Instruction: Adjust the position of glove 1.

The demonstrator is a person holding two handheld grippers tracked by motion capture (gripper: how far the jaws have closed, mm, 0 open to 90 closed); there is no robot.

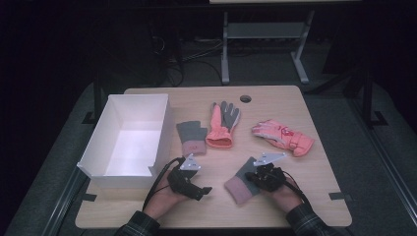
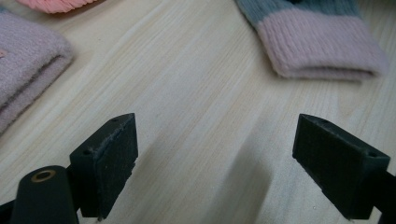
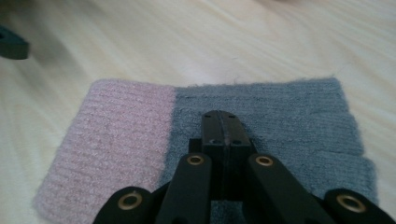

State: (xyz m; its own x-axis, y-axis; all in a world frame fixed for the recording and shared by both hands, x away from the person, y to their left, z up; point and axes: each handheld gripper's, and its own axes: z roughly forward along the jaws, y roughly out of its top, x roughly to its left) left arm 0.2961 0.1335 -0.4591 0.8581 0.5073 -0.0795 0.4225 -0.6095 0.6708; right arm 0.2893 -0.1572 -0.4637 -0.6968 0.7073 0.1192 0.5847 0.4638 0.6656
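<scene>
Gloves lie across the wooden table in the high view: a grey-and-pink knit glove near the front under the right gripper, its twin farther left, an orange-cuffed glove beyond, a pink ski glove at right. A white box stands at left, the left gripper just in front of it.

Left gripper view: jaws spread wide over bare wood, the knit glove's pink cuff ahead.

Right gripper view: jaws pressed together on the glove's grey part, whether pinching fabric I cannot tell.
</scene>
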